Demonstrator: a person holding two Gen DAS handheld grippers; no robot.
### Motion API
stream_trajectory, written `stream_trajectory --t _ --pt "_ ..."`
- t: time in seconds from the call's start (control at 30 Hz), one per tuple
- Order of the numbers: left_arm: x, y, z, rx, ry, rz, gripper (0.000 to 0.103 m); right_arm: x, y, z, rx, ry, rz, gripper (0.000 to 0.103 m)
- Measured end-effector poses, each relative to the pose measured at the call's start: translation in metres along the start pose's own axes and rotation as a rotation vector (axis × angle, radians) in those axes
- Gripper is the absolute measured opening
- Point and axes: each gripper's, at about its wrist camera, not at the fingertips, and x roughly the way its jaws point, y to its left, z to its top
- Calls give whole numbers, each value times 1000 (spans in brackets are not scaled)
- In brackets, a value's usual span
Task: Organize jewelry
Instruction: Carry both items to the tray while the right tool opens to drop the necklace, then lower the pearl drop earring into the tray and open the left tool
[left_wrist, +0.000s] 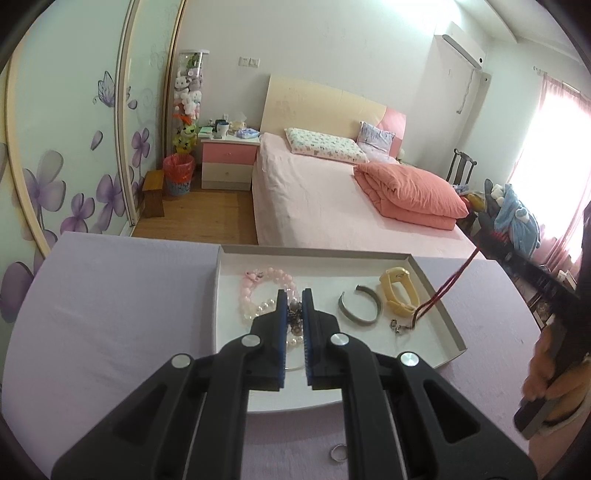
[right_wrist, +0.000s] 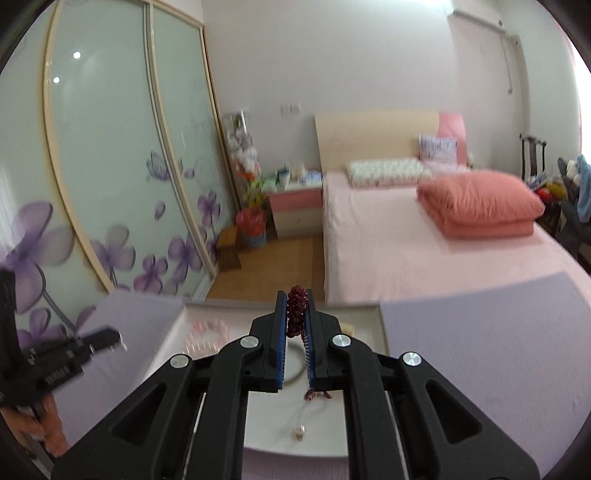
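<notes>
The right gripper (right_wrist: 296, 308) is clenched on a dark red bead string (right_wrist: 296, 314) running six to twelve between its pads; the left gripper (left_wrist: 294, 308) clamps a dark beaded bracelet (left_wrist: 294, 319) likewise.

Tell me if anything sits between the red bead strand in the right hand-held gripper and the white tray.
Nothing visible blocks it. The right hand-held gripper pinches the red bead strand above the white tray, and the strand's lower end already trails beside the yellow bangle.

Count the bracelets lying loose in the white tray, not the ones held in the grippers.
3: a pink bead bracelet at the tray's far left, a silver cuff mid-tray, and a yellow band to its right. The left gripper may hide others.
</notes>
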Motion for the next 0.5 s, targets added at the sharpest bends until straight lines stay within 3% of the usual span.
stream_trajectory --t 0.13,0.2,0.23,0.5 --pt "8 2 1 -2 9 -8 8 13 -4 -18 13 61 15 18" --pt "10 2 2 -1 11 -11 8 12 -5 -22 18 63 15 40" --pt "12 1 2 2 12 -12 8 11 -6 -24 19 62 15 42" --pt "24 -3 1 14 21 -19 8 4 -16 -39 28 66 24 43"
